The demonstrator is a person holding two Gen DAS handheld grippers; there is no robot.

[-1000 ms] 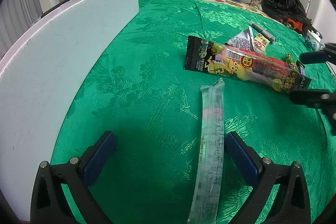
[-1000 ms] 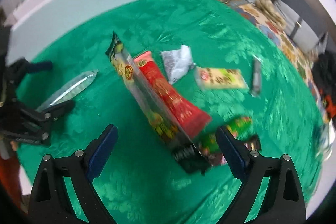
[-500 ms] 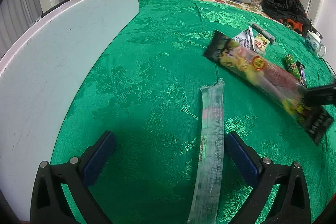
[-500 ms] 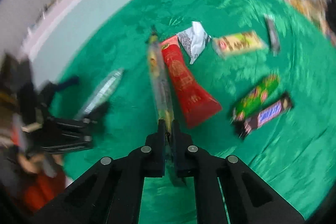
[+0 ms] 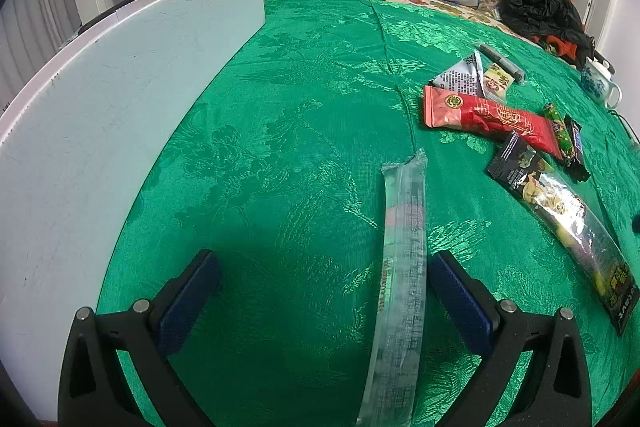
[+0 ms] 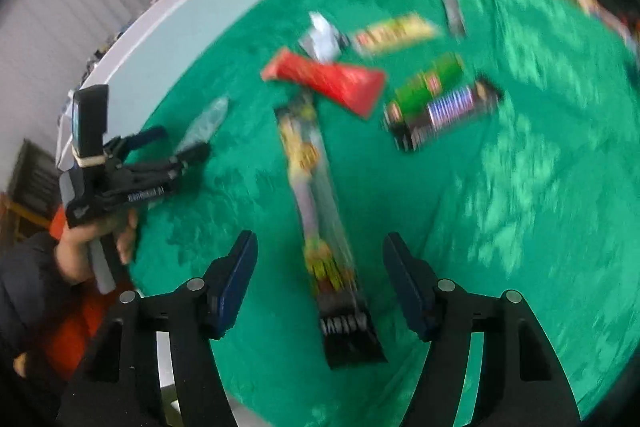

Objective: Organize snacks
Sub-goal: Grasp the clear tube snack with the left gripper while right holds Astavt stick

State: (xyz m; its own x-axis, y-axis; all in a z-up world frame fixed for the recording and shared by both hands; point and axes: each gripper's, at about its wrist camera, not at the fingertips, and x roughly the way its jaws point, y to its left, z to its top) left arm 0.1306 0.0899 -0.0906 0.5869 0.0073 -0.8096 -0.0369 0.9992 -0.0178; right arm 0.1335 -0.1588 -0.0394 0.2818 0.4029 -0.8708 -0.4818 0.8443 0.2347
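Note:
On the green cloth [image 5: 300, 147] lies a long clear packet [image 5: 402, 259], between the fingers of my open left gripper [image 5: 322, 267] and close to its right finger. To its right lies a long black and yellow snack packet [image 5: 560, 203]. In the right wrist view that packet [image 6: 316, 211] runs lengthwise between the jaws of my right gripper [image 6: 320, 247]. Those jaws are opening and the pads stand clear of it. Beyond it sit a red packet [image 6: 328, 81], a green bar [image 6: 432, 79] and a dark bar [image 6: 452, 111]. My left gripper [image 6: 176, 143] shows at the left.
A white board [image 5: 100, 115] stands along the left edge of the cloth. A silver packet [image 5: 460, 79], a yellow packet [image 5: 498, 83] and a grey stick [image 5: 502, 61] lie further back. A mug [image 5: 600, 83] and a black jacket [image 5: 540, 11] are at the far right.
My right gripper shut on the black and yellow packet, pulled it off the red packet toward the near right, laid it down and opened. The left gripper and clear packet stayed put.

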